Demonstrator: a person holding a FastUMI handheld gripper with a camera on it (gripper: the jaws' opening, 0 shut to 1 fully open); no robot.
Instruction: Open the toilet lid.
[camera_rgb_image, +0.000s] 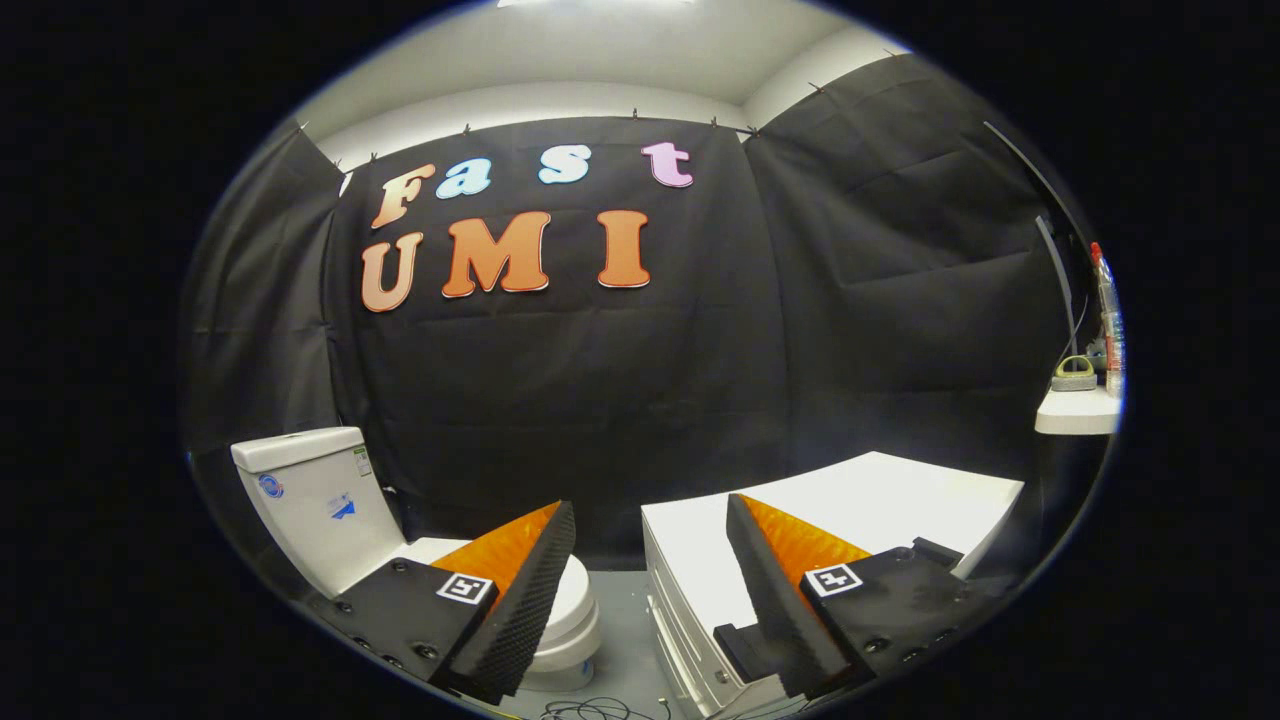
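A white toilet stands low to the left, its tank (315, 500) upright against the black cloth wall. Its lid (575, 590) lies flat and closed over the bowl, mostly hidden behind my left finger. My gripper (650, 535) hovers well above and short of the toilet, its fingers spread wide apart with nothing between them. The lid's front edge peeks out just right of the left fingertip (550, 560).
A white cabinet with drawers (880, 500) stands to the right of the toilet, partly behind my right finger. Cables (590, 710) lie on the grey floor between the two. A small white shelf (1075, 410) at the far right carries a bottle and a tape roll.
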